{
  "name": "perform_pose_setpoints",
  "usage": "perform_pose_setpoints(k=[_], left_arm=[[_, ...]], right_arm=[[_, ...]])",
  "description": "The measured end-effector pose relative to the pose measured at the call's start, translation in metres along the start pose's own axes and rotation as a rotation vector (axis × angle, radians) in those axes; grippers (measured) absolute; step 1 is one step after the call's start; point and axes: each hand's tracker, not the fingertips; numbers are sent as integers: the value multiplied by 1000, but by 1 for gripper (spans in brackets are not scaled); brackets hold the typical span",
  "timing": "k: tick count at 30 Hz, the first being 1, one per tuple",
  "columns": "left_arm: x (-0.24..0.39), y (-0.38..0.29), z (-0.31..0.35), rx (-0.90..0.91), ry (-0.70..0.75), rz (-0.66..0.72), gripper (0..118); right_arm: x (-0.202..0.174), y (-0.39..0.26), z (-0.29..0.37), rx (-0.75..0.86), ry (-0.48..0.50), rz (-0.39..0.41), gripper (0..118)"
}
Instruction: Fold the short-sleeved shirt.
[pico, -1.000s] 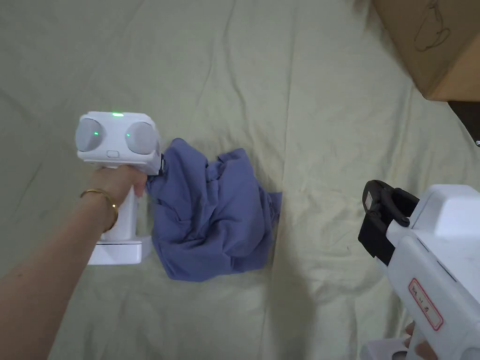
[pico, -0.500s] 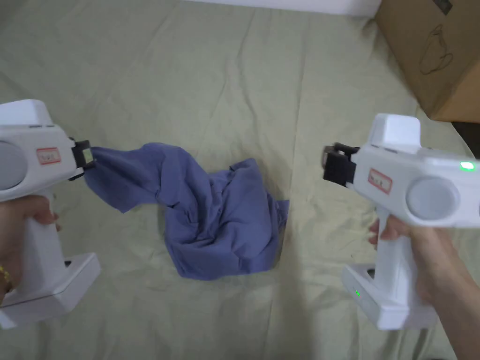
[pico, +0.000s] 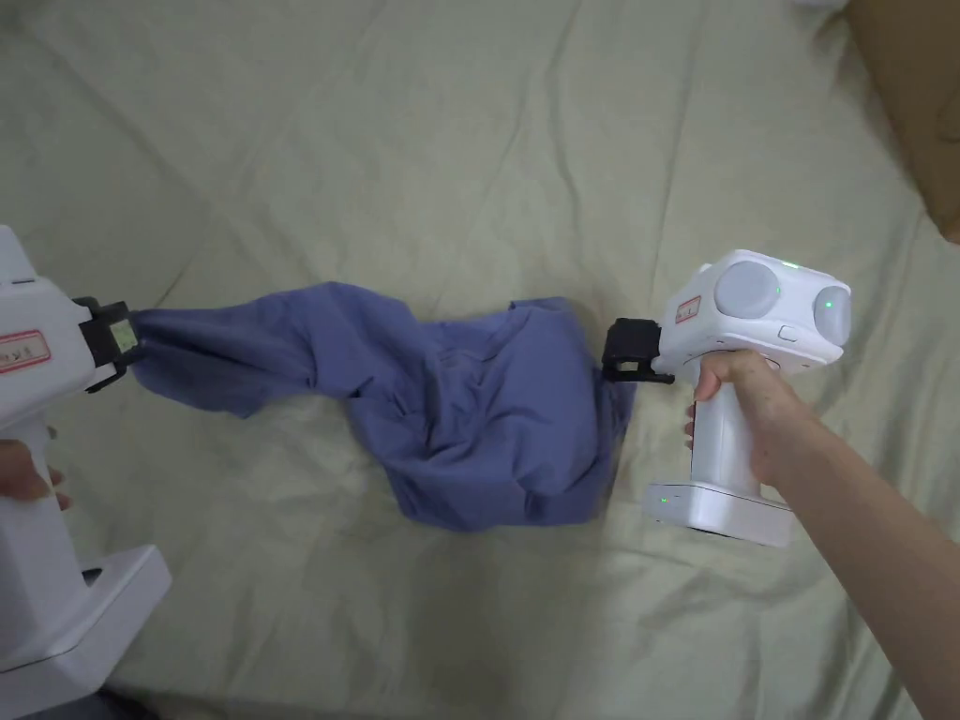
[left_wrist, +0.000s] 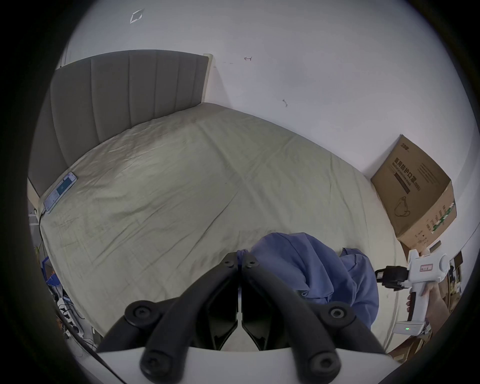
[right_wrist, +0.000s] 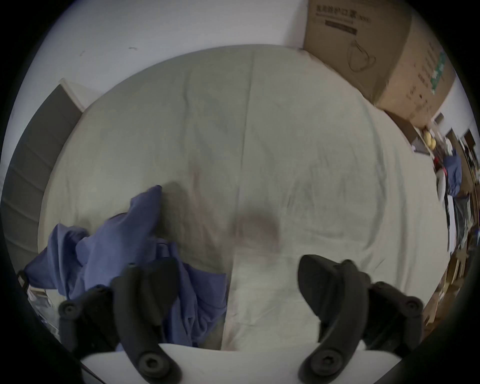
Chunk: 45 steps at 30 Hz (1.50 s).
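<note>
The shirt (pico: 469, 412) is pinched at its left end by the left gripper (pico: 117, 339). The right gripper (pico: 626, 361), jaws wide and empty, should be closed on the right edge, then the bunched cloth spread flat on the bed (pico: 487, 141).

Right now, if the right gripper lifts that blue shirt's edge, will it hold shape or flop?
Likely flop: the blue shirt lies crumpled in soft folds. It probably stretches and sags, as where the left gripper pinches it. Seemingly light.

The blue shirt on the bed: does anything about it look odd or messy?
Yes. The blue short-sleeved shirt lies bunched in a crumpled heap on the pale green bedsheet, not flat. One end is stretched out sideways, pinched in the left gripper.
</note>
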Motion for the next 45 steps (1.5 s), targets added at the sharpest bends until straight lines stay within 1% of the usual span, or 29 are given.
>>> perform_pose_setpoints(k=[1,3,6,7,9,12,14,16,20,22,25,27,29,33,36,39,43,44,45], left_arm=[[-1,0,-1,-4,1,1,0],[0,-1,0,-7,1,2,0],[2,-1,-2,-12,8,-7,0],[2,-1,-3,-12,9,-6,0],[2,2,-4,-12,10,3,0],[5,10,1,5,-2,28,0],[7,19,7,22,-15,32,0],[11,32,19,67,-38,44,0],[20,67,54,160,-91,28,0],[24,87,74,224,-89,9,0],[26,118,113,319,-121,17,0],[27,136,136,378,-127,4,0],[29,150,158,438,-111,-17,0],[26,181,194,517,-108,-8,0],[20,202,215,550,-107,34,0],[18,217,230,579,-96,70,0],[24,242,244,608,-72,96,0],[28,250,246,618,-54,85,0],[33,259,246,617,-24,81,0]], right_arm=[[0,-3,-3,-7,7,-3,59],[-5,-6,-7,-23,16,-6,41],[-9,-8,-8,-44,37,0,2],[-9,-8,-7,-54,44,-7,2],[-2,-4,-2,-55,62,-57,2],[8,-2,22,-21,106,-44,2],[20,-1,46,19,155,-40,1],[31,0,77,75,192,-27,1],[62,1,151,201,261,-42,1],[79,1,191,278,270,-44,1],[104,0,254,384,290,-45,1],[117,-2,292,452,282,-31,1],[129,-5,331,535,238,-18,1],[151,-7,395,650,178,-37,1],[169,-5,431,710,125,-64,1],[182,1,456,768,20,-93,1],[207,17,479,808,-22,-174,1],[210,23,484,816,-33,-185,1],[204,23,489,828,-47,-194,1]])
